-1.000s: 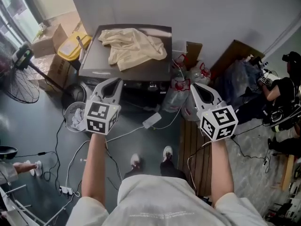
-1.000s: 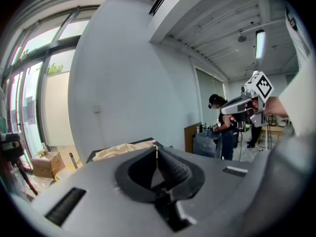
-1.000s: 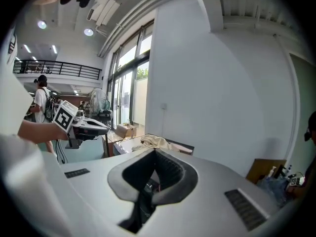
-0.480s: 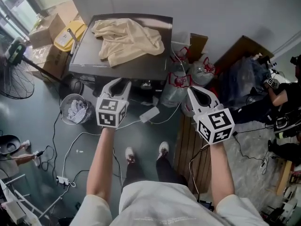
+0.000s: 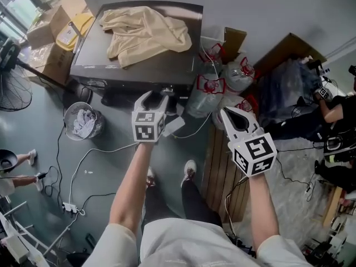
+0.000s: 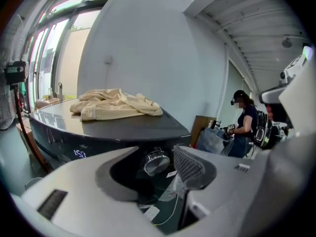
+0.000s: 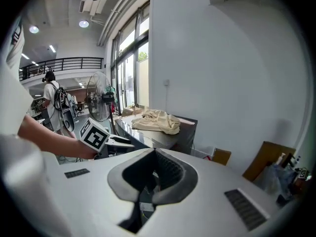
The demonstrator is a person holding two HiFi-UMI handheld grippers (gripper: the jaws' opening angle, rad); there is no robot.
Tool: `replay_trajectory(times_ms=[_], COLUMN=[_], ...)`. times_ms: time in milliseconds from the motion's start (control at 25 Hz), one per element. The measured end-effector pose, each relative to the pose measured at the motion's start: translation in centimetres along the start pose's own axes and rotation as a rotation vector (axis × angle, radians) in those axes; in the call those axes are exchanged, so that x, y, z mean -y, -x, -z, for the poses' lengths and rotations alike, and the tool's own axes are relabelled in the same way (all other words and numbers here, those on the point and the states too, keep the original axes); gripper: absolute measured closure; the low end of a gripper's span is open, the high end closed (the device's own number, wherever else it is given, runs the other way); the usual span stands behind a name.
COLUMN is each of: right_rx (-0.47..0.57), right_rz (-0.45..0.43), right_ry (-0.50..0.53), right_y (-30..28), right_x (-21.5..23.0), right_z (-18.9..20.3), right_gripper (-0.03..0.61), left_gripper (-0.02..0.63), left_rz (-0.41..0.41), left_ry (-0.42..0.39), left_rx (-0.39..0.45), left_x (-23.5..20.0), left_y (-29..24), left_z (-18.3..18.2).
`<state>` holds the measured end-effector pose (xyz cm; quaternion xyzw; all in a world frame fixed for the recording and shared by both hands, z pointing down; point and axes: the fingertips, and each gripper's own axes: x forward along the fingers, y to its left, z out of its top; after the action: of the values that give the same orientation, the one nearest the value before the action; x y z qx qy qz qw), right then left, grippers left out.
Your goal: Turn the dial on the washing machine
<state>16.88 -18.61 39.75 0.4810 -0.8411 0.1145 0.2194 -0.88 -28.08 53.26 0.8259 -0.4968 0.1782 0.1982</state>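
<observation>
The dark grey washing machine (image 5: 167,60) stands against the wall with a beige cloth (image 5: 144,32) on its lid. In the left gripper view its silver dial (image 6: 157,163) shows on the front panel, just beyond and between the jaws. My left gripper (image 5: 156,97) is close to that panel. Its jaws are opening, and the pads touch nothing. My right gripper (image 5: 231,113) hangs to the right, away from the machine, with its jaws together and empty. The right gripper view shows the machine (image 7: 183,128), the cloth (image 7: 155,120) and the left gripper's marker cube (image 7: 94,137).
A wire bin (image 5: 80,121) and cables lie on the floor left of the machine. A fan (image 5: 8,82) and cardboard boxes (image 5: 53,43) stand further left. Plastic bags (image 5: 222,82) and a wooden pallet (image 5: 219,166) are to the right. A person (image 5: 339,110) stands at the far right.
My left gripper has moved right and in toward the machine's front panel, and its jaws have parted. The right gripper has kept its place.
</observation>
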Motion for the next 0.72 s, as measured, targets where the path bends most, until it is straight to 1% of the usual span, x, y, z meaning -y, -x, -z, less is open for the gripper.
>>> replay_trajectory(times_ms=[280,400,480,720], right_rx=[-0.04,-0.056,-0.063,-0.086], right_rz=[-0.011,-0.015,-0.014,-0.017], right_ry=[-0.034,-0.043,-0.049,-0.053], right_y=[-0.3,-0.2,-0.3,-0.6], right_x=[-0.7,-0.9,-0.8,-0.7], right_z=[3.7,4.8,5.4,6.7], right_gripper=[0.565,0.565,0.565,0.565], left_gripper=[0.364,0.355,0.351,0.348], left_rz=[-0.033,-0.031,-0.04,-0.079], left_ry=[0.064,0.085,0.093,0.122], left_rx=[-0.019,-0.042,-0.047,-0.028], left_x=[0.1,0.2,0.1,0.2], left_y=[-3.6,-5.0,-5.6,-6.4], left_z=[2.8,3.8,4.1,4.0])
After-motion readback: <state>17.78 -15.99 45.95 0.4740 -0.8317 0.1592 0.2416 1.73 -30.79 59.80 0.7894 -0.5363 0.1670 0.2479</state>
